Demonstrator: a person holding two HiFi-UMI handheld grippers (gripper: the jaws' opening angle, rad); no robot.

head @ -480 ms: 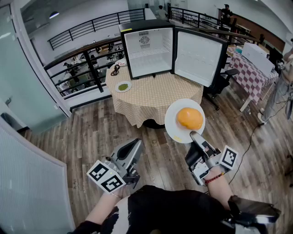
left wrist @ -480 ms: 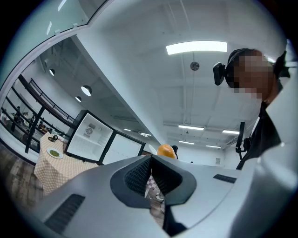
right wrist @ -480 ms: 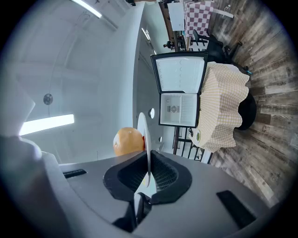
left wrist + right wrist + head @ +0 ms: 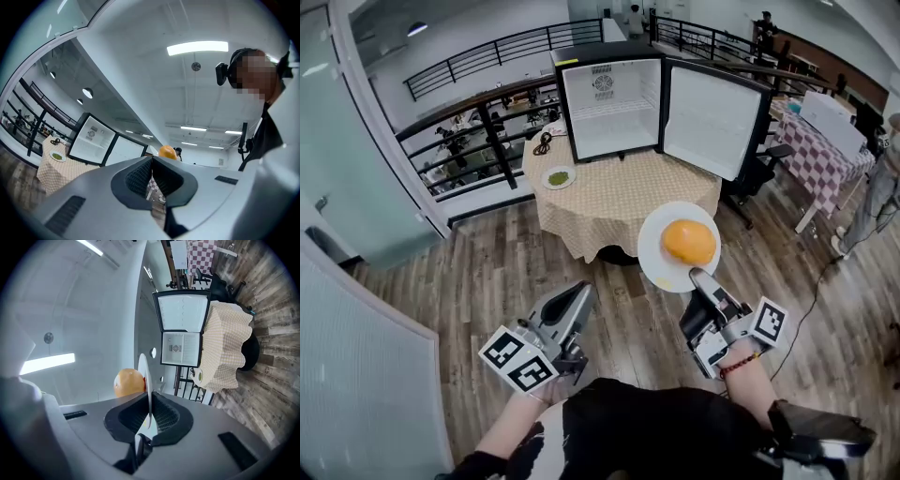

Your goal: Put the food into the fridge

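One plate (image 4: 654, 246) of food (image 4: 689, 241) clamped in right gripper (image 4: 696, 276) fingers, mid-carry; left gripper (image 4: 583, 294) fingers together, empty; open fridge (image 4: 609, 108) to be reached next

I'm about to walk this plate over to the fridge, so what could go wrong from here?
The right gripper clamps the white plate only at its near rim, and the round orange food lies loose on it: a tilt could roll it off.
The fridge door stands open at the right; the plate could clip it on the way in.
The left gripper is empty, so the plate's far side has no support.
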